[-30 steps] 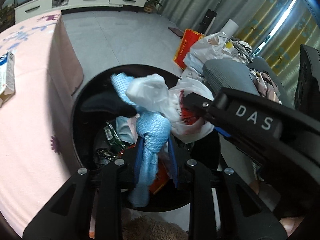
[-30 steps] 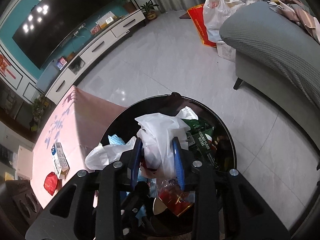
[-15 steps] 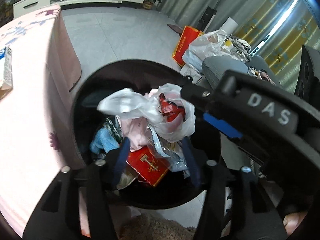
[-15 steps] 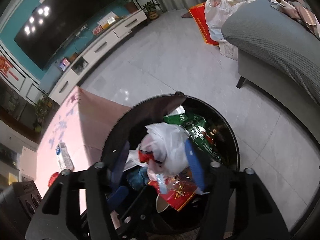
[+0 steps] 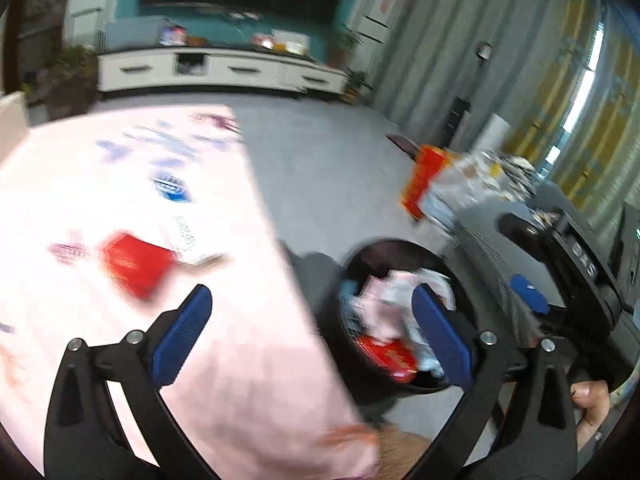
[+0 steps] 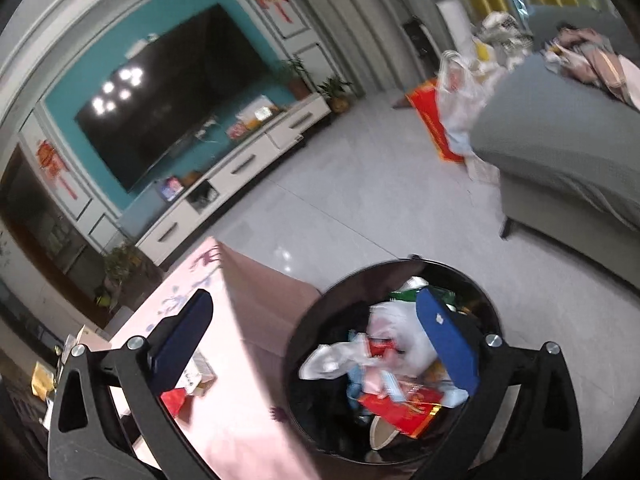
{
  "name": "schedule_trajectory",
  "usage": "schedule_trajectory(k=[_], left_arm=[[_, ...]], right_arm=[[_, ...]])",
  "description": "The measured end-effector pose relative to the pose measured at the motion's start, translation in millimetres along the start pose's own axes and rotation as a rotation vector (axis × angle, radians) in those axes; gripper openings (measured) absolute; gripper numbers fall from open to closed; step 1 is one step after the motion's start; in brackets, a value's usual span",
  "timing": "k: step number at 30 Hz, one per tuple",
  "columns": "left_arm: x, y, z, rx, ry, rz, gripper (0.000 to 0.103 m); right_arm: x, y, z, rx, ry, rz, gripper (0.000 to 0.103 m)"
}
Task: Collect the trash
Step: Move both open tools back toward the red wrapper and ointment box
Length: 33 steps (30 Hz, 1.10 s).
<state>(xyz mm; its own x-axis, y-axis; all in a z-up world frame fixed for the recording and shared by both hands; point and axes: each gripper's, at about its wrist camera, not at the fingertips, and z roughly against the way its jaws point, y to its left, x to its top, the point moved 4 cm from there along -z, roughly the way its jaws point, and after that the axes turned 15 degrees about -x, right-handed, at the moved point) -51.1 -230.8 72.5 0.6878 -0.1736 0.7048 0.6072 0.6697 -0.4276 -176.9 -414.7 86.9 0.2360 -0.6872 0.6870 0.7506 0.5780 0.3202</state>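
Note:
A black round trash bin (image 6: 490, 308) stands on the floor beside the pink table; it holds white plastic bags (image 6: 394, 330), red packets (image 6: 404, 410) and a green wrapper. It also shows in the left wrist view (image 5: 360, 258). My right gripper (image 6: 320, 340) is wide open and empty, above the bin's left rim. My left gripper (image 5: 314, 336) is wide open and empty, over the table's edge. A red packet (image 5: 136, 262) and a white-blue carton (image 5: 180, 216) lie on the pink tablecloth (image 5: 120, 152). The right gripper's body (image 5: 572, 264) shows at the right.
A grey sofa (image 6: 560, 152) stands right of the bin, with bags (image 6: 452, 92) and a red bag (image 6: 432, 120) on the floor behind it. A white TV cabinet (image 6: 240, 168) and TV line the far wall. The view from the left wrist is motion-blurred.
Both grippers let go of the cloth and the white bag into the bin, opened wide and pulled up and back. The left gripper swung left over the table.

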Motion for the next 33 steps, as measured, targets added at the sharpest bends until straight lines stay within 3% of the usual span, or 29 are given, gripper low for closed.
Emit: schedule_trajectory(k=[7, 10, 14, 22, 29, 33], left_arm=[[2, 101, 63, 0.203, -0.078, 0.100, 0.100], [-12, 148, 68, 0.240, -0.104, 0.211, 0.100], [-28, 196, 58, 0.342, -0.031, 0.320, 0.100], [-24, 207, 74, 0.288, -0.066, 0.359, 0.100], [-28, 206, 76, 0.281, -0.069, 0.349, 0.100], [-27, 210, 75, 0.279, -0.070, 0.363, 0.100]], right_arm=[[-37, 73, -11, 0.063, -0.003, 0.204, 0.100], [-63, 93, -28, -0.018, 0.041, 0.274, 0.100], [-100, 124, -48, -0.047, 0.082, 0.435, 0.100], [-142, 152, -54, -0.072, 0.033, 0.585, 0.100], [-161, 163, -59, -0.141, -0.010, 0.687, 0.100], [-165, 167, -57, -0.135, -0.020, 0.711, 0.100]])
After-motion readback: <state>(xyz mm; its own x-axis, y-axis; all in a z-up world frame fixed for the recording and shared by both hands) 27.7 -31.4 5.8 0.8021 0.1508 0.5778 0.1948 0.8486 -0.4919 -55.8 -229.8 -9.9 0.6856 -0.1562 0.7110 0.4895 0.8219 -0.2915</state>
